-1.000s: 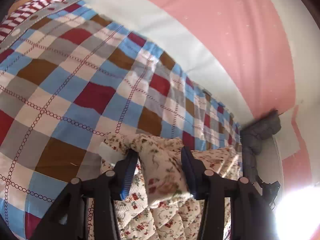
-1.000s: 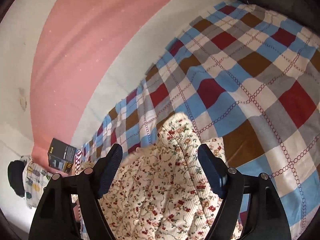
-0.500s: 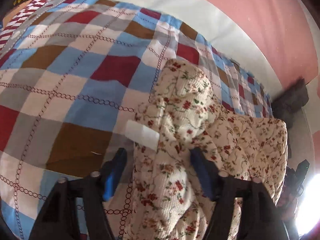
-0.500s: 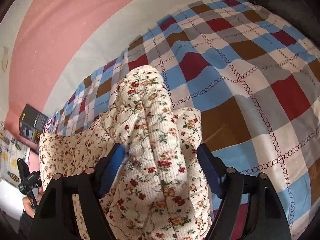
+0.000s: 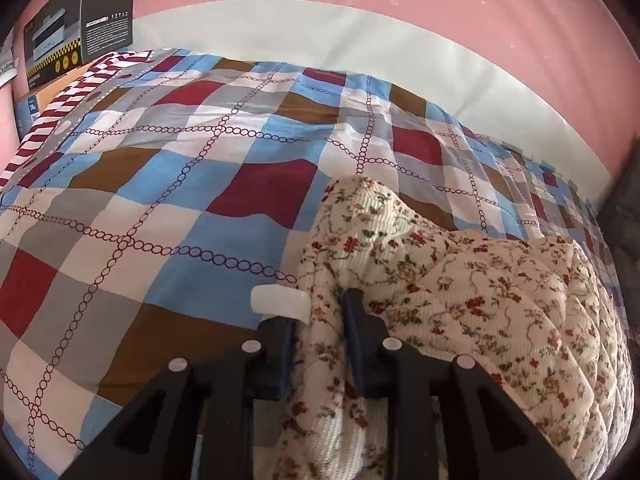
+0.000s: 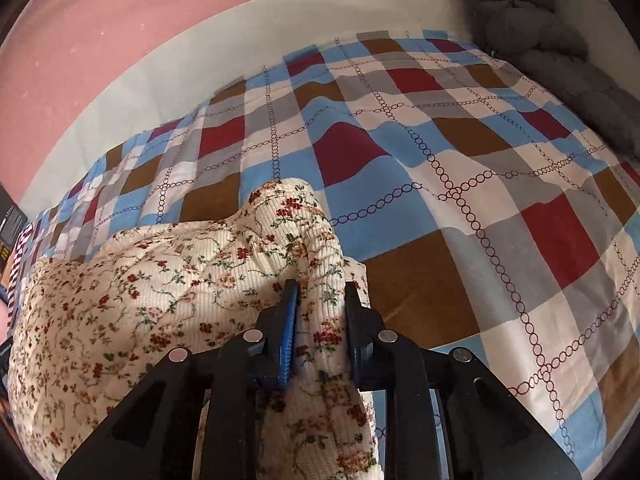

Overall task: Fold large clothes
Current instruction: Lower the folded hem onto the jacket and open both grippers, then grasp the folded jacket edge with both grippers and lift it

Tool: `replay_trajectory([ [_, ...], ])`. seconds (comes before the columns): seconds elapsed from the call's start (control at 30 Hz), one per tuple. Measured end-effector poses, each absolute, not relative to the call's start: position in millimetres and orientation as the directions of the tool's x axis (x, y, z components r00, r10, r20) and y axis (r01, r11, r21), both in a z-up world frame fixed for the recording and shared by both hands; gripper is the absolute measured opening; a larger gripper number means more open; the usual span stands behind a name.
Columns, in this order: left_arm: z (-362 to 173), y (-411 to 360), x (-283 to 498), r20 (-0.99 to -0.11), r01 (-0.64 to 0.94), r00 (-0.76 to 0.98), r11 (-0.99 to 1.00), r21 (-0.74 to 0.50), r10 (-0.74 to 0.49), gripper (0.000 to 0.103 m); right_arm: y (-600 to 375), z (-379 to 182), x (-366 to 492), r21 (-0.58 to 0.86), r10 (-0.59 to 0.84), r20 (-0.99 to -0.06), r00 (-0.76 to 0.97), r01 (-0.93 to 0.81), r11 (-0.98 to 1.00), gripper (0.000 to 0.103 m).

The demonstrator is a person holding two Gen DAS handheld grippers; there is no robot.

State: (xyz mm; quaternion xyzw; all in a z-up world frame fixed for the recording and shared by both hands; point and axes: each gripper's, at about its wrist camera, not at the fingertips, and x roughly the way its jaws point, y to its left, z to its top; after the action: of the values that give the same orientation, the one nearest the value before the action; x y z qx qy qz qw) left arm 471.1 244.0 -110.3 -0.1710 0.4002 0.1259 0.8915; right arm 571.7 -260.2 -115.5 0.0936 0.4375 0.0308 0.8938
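Left wrist view: the left gripper (image 5: pixel 320 312) points down at a bed covered by a checked quilt (image 5: pixel 168 184) in red, blue, brown, grey and white. Its jaws have just been closing and now stand narrow, the pads pinching a raised fold of the floral garment (image 5: pixel 480 300), a cream ribbed and quilted piece with small red flowers. A white label (image 5: pixel 280 300) sticks out of the fabric just beside the left-hand finger. The garment lies on the quilt, spreading toward the right of this view. A dark printed box (image 5: pixel 80 24) stands at the far left edge of the bed, against the pink wall (image 5: pixel 400 20).

Right wrist view: the right gripper (image 6: pixel 320 300) has also just been closing; its jaws are nearly together, clamped on another bunched ridge of the floral garment (image 6: pixel 140 300), which spreads leftward over the checked quilt (image 6: pixel 500 200). A grey cushion (image 6: pixel 560 60) lies at the upper right.
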Motion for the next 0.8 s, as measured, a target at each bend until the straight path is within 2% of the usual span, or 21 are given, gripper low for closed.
replay_trajectory([
  [0.07,-103.5,246.1,471.7,-0.77,-0.374,0.631,0.907,-0.194,0.095,0.036,-260.1,-110.0,573.5,0.182,0.12,-0.783,0.61,0.039,0.983,0.034],
  [0.1,-96.7,247.3,469.8,-0.774,-0.378,0.626,0.905,-0.196,0.094,0.038,-260.6,-104.1,572.4,0.176,0.112,-0.785,0.609,0.046,0.983,0.036],
  [0.23,-57.3,249.3,449.8,-0.76,-0.381,0.646,0.895,-0.23,0.079,0.038,-257.3,-56.3,542.0,0.137,0.088,-0.728,0.68,0.018,0.99,0.049],
  [0.3,-32.2,241.1,425.8,-0.715,-0.364,0.694,0.897,-0.253,0.08,0.04,-249.6,-29.3,512.3,0.125,0.107,-0.675,0.73,-0.03,0.992,0.049],
  [0.37,-12.1,220.2,396.9,-0.663,-0.31,0.747,0.906,-0.288,0.045,0.046,-234.4,-11.4,478.1,0.123,0.17,-0.638,0.751,-0.118,0.985,0.049],
  [0.4,-6.9,204.2,384.6,-0.644,-0.265,0.765,0.917,-0.298,0.011,0.053,-222.7,-9.4,462.4,0.118,0.206,-0.633,0.746,-0.17,0.978,0.049],
  [0.47,-10.9,163.0,370.0,-0.649,-0.144,0.757,0.95,-0.276,-0.073,0.056,-195.5,-19.6,438.2,0.099,0.27,-0.653,0.708,-0.273,0.957,0.049],
  [0.57,-45.3,106.9,375.2,-0.728,-0.016,0.671,0.979,-0.204,-0.14,0.057,-159.7,-57.8,432.4,0.071,0.285,-0.738,0.612,-0.349,0.934,0.05],
  [0.6,-54.2,97.8,380.2,-0.739,-0.028,0.666,0.987,-0.159,-0.1,0.057,-154.2,-66.5,434.8,0.047,0.261,-0.741,0.619,-0.34,0.939,0.05],
  [0.63,-58.7,96.2,385.3,-0.733,-0.038,0.675,0.988,-0.148,-0.084,0.062,-152.8,-72.1,439.7,0.045,0.256,-0.736,0.626,-0.332,0.942,0.054],
  [0.7,-61.9,106.3,397.6,-0.709,-0.049,0.697,0.98,-0.192,-0.105,0.066,-157.1,-77.1,456.4,0.078,0.259,-0.741,0.619,-0.304,0.95,0.06],
  [0.8,-57.7,118.2,412.0,-0.734,-0.078,0.667,0.968,-0.24,-0.128,0.066,-159.7,-75.1,471.2,0.101,0.264,-0.759,0.595,-0.294,0.951,0.063],
])
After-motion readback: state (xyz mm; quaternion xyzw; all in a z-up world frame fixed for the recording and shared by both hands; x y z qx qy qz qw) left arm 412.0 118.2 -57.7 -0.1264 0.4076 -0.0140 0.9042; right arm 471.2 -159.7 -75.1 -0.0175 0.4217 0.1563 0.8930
